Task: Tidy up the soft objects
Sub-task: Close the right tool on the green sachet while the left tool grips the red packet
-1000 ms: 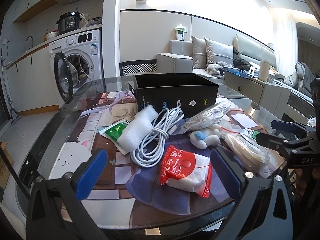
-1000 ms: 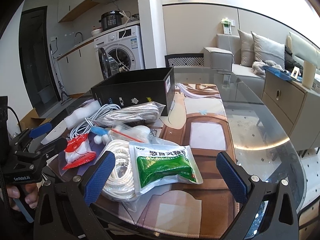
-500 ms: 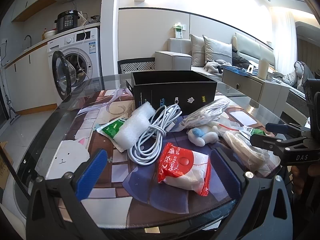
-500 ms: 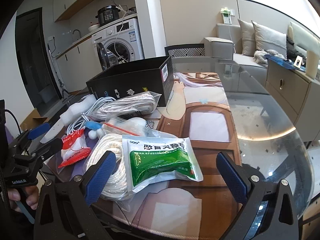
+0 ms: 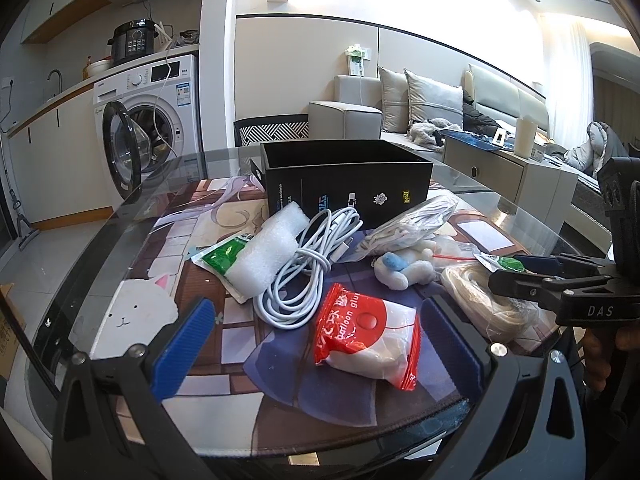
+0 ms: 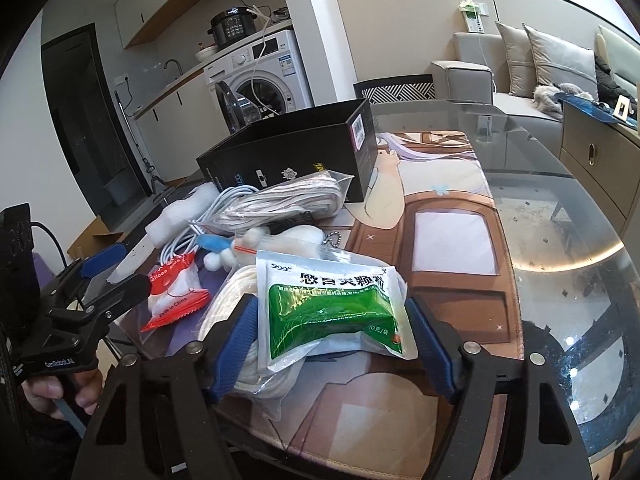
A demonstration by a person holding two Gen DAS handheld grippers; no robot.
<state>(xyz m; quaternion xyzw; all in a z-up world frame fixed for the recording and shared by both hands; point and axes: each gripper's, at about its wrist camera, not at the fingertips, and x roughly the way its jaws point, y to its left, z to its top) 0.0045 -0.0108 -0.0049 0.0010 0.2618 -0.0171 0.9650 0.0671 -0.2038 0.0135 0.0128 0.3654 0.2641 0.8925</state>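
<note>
The right gripper (image 6: 332, 344) is down over the green and white packet (image 6: 334, 312). Its jaws have just been closing, and the packet sits between them. The blue pads (image 6: 236, 344) look like they touch the packet's two sides, so the jaws are grasping it. The packet lies on top of a bag of white rope (image 6: 240, 312) at the near edge of the glass counter (image 6: 560, 280).

The left gripper (image 5: 316, 344) hovers with its jaws wide apart and nothing in them. Past them lies a red and white balloon glue bag (image 5: 366, 334). Behind that are a coil of white cable (image 5: 304, 264), a white foam block (image 5: 268, 252) on another green packet (image 5: 218, 256), and a small white and blue plush toy (image 5: 404, 266). A black box (image 5: 348, 184) stands open at the back of the pile, with a bag of pale cord (image 5: 408, 224) leaning at its front.
</note>
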